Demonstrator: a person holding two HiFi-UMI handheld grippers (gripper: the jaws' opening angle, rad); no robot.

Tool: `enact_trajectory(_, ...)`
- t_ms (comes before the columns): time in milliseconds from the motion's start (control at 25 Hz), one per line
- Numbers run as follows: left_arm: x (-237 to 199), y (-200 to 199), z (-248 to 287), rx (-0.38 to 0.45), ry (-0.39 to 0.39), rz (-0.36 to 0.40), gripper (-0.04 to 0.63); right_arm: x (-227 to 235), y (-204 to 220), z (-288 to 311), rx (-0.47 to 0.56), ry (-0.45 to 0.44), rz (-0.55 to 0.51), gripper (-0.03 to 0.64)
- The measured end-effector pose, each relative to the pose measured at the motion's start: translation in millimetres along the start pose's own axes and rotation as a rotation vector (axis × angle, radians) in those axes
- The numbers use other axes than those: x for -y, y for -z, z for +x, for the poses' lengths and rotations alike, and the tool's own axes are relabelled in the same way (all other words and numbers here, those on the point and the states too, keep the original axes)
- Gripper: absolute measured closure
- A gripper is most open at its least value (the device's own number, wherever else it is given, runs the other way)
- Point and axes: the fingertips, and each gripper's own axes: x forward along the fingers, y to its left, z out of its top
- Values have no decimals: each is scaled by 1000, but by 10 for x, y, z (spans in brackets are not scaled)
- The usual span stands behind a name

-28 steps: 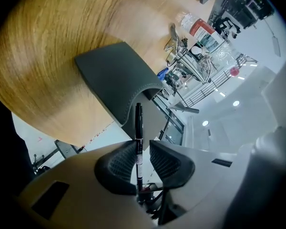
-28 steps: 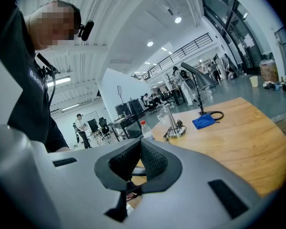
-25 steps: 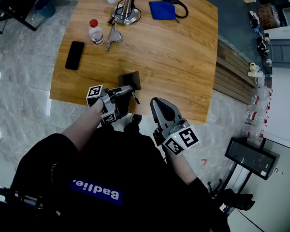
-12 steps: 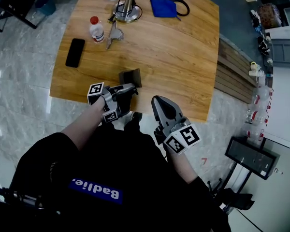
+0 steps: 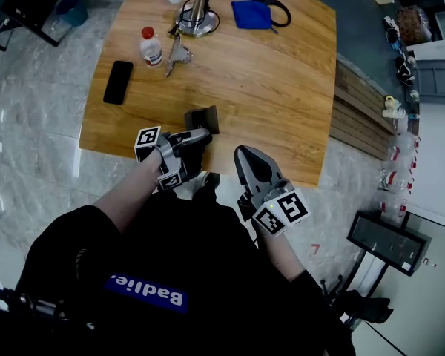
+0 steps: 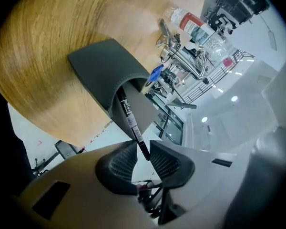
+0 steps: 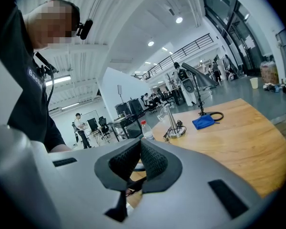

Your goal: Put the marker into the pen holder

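Marker going into the pen holder, nose first

The left gripper (image 6: 143, 150) has its jaws closed on the tail of the marker (image 6: 130, 120), whose front end already sits inside the mouth of the grey pen holder (image 6: 102, 70) near the table's (image 5: 267, 87) front edge. To my eye the job is nearly done. The marker should slide along the holder's slant rather than be pushed against its wall, and the jaws should part only once it rests inside. The right gripper (image 5: 246, 156) hangs beside it, jaws together on nothing.
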Motion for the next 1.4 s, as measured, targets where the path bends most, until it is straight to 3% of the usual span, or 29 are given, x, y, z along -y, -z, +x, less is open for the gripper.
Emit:
enact_trajectory(280, 25, 13, -9, 3, -16, 57, 494, -169, -33, -135, 27, 37, -16, 611)
enact_trajectory(560, 91, 270, -66, -80, -4, 108, 492, -383, 45, -297, 49, 76, -26, 611)
enact_trajectory(720, 133, 435, -139, -108, 3, 179, 494, -473, 99, -397, 70, 70, -37, 611)
enact_trajectory(920, 155, 844, -184, -144, 7, 391, 497, -562, 154, -598, 88, -5, -49, 611)
enact_trajectory(1080, 96, 1270, -156, -130, -9, 614, 584, -572, 227, -916, 111, -97, -65, 611)
enact_trajectory(1400, -119, 2157, -181, -80, -88, 940, 586, -663, 348, -1518, 117, -227, -78, 611)
